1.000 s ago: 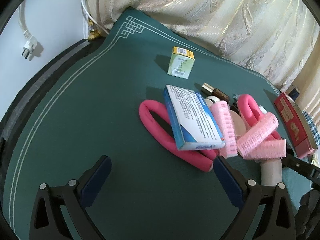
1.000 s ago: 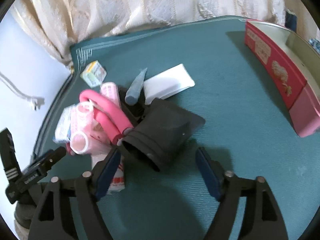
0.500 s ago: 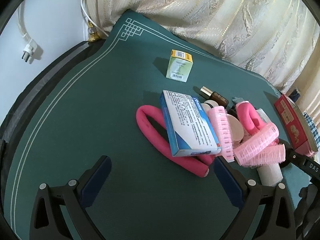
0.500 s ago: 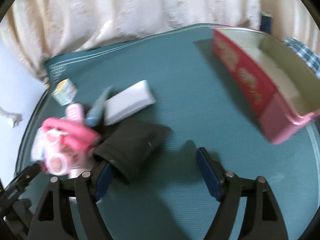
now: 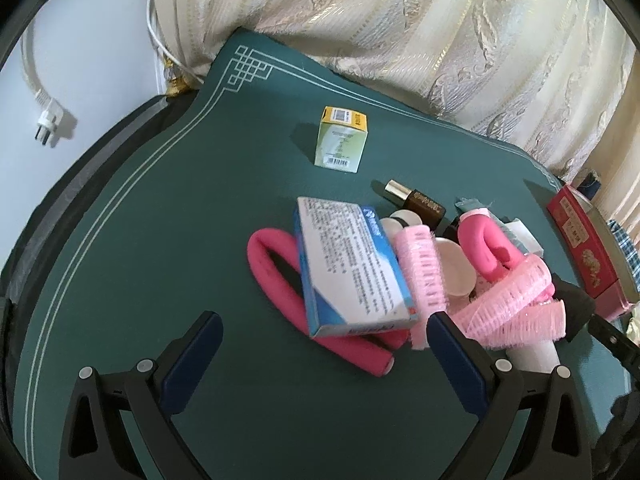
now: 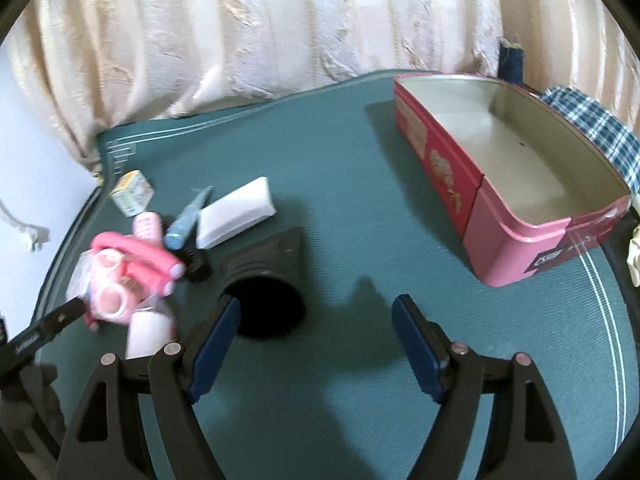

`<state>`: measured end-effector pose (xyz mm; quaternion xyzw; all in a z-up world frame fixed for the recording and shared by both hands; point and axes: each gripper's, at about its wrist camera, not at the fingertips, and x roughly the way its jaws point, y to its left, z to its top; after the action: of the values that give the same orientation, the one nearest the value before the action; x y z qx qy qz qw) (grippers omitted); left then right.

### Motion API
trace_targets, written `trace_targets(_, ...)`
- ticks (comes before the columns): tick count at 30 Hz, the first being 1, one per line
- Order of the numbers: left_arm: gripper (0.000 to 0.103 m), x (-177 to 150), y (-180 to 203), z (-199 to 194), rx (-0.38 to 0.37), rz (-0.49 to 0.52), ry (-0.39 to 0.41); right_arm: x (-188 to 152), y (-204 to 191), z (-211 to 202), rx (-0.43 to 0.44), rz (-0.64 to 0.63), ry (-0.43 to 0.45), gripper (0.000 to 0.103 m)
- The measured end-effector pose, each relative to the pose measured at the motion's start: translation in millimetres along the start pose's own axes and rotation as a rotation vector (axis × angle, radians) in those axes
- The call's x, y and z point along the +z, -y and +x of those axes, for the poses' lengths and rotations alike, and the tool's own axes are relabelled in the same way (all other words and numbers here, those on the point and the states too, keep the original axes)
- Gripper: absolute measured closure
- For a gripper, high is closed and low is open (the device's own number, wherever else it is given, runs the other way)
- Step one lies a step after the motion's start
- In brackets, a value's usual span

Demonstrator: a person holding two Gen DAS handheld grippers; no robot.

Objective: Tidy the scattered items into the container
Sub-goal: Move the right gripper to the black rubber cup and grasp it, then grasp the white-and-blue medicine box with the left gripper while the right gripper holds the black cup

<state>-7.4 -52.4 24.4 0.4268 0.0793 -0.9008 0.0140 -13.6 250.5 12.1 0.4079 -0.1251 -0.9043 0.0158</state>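
Observation:
A pile of items lies on the green mat: a blue-and-white box (image 5: 348, 264) leaning on a pink foam roller (image 5: 276, 284), pink hair curlers (image 5: 516, 304), a brown bottle (image 5: 420, 202) and a small green-yellow carton (image 5: 342, 140) set apart. My left gripper (image 5: 320, 344) is open, just short of the blue box. In the right wrist view the red-pink tin (image 6: 516, 184) stands open and empty at the right. My right gripper (image 6: 316, 332) is open over bare mat, beside a black nozzle-like piece (image 6: 264, 276). A white packet (image 6: 236, 212) and a blue tube (image 6: 188, 220) lie beyond it.
Cream curtains (image 5: 400, 28) hang along the mat's far edge. A white plug and cord (image 5: 44, 120) hang against the wall at left. A checked cloth (image 6: 592, 128) lies behind the tin. Open mat lies between the pile and the tin.
My right gripper has swung right, bringing the tin's inside into view. My left gripper has drawn back a little from the pile. Both stay open.

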Motion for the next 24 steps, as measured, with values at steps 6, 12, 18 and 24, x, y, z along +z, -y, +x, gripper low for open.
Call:
trace_targets(6, 0.0, 8, 12, 11, 0.127, 0.082, 0.046, -2, -7, 2, 0.038, -0.005, -0.005, 0.022)
trace_targets(12, 0.0, 14, -9, 16, 0.196, 0.054, 0.051, -6, -6, 3, 0.046, -0.001, -0.01, 0.022)
trace_targets(18, 0.0, 20, -9, 10, 0.172, 0.112, 0.067, -4, -10, 8, 0.06, -0.018, -0.025, 0.022)
trace_targets(24, 0.0, 30, -2, 25, 0.171, 0.187, 0.05, 2, -13, 9, 0.087, -0.021, -0.025, 0.022)
